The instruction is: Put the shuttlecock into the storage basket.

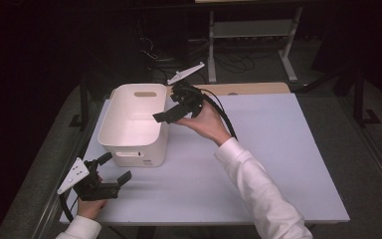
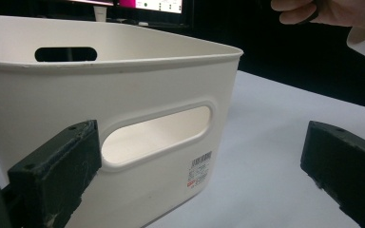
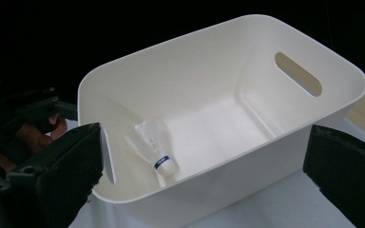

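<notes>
A shuttlecock [image 3: 156, 151] lies inside the white plastic bin [image 1: 129, 130], near its wall. Light and fragile, I judge; best pinched at the cork. Left tongs [image 1: 113, 169] and right tongs [image 1: 171, 114] both gape empty beside the bin.

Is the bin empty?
No, the right gripper view shows a white shuttlecock lying on the floor of the white bin, near one corner.
</notes>
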`<act>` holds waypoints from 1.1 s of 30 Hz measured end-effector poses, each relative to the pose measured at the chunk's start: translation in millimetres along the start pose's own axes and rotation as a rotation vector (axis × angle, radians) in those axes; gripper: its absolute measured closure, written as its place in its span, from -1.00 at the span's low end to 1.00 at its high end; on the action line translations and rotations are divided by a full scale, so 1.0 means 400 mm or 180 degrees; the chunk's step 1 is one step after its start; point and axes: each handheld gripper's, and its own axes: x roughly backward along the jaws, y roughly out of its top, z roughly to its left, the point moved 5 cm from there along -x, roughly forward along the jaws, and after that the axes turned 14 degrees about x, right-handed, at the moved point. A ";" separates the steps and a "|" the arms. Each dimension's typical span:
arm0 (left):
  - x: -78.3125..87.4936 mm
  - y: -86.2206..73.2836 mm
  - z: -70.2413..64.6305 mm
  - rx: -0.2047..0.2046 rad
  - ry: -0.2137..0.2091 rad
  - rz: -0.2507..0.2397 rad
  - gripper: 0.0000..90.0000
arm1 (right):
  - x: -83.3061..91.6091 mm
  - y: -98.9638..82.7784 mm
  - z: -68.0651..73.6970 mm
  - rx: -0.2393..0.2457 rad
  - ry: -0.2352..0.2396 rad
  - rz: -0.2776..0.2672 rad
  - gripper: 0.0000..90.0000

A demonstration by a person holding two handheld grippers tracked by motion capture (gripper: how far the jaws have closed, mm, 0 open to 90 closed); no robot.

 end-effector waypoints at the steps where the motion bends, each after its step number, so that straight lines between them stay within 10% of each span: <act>1: 0.000 0.000 0.000 0.0005 -0.0002 0.0000 -1.00 | 0.003 -0.003 0.000 -0.0010 -0.0011 -0.0005 -1.00; 33: 0.000 0.000 -0.001 0.0024 -0.0002 -0.0013 -1.00 | 0.084 -0.102 0.006 -0.0036 -0.0110 -0.0047 -1.00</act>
